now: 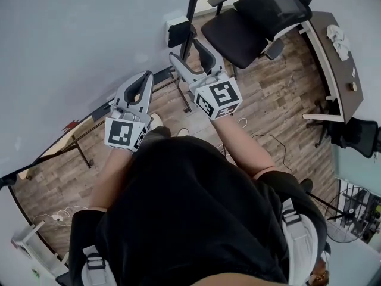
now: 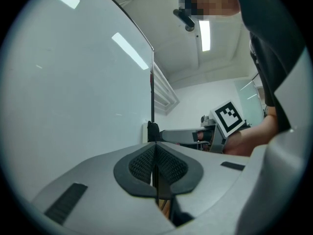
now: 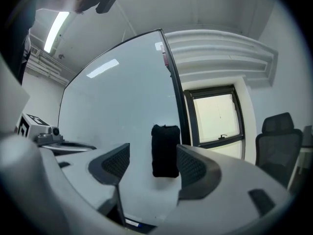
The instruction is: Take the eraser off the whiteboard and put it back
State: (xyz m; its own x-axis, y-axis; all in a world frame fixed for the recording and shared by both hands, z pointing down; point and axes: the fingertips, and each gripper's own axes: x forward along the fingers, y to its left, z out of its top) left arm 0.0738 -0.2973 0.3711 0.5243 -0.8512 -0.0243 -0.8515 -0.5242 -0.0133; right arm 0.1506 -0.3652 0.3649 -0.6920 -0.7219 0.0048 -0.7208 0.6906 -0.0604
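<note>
The black eraser (image 3: 165, 151) sticks upright to the whiteboard (image 3: 112, 111) near its right edge. In the head view the eraser (image 1: 177, 31) sits by the board's dark frame. My right gripper (image 3: 154, 163) is open and level, and the eraser stands just beyond its pads, apart from them. From above, the right gripper (image 1: 186, 51) points at the eraser. My left gripper (image 2: 155, 153) is shut with nothing in it, its pads meeting, and points along the board. In the head view the left gripper (image 1: 144, 77) is left of the right one.
A black office chair (image 1: 256, 22) stands behind the board's right edge, with a desk (image 1: 336, 58) and another chair (image 1: 360, 137) further right. The board's stand legs (image 1: 83, 154) and cables (image 1: 262, 139) lie on the wooden floor. A window (image 3: 217, 116) shows beyond the board.
</note>
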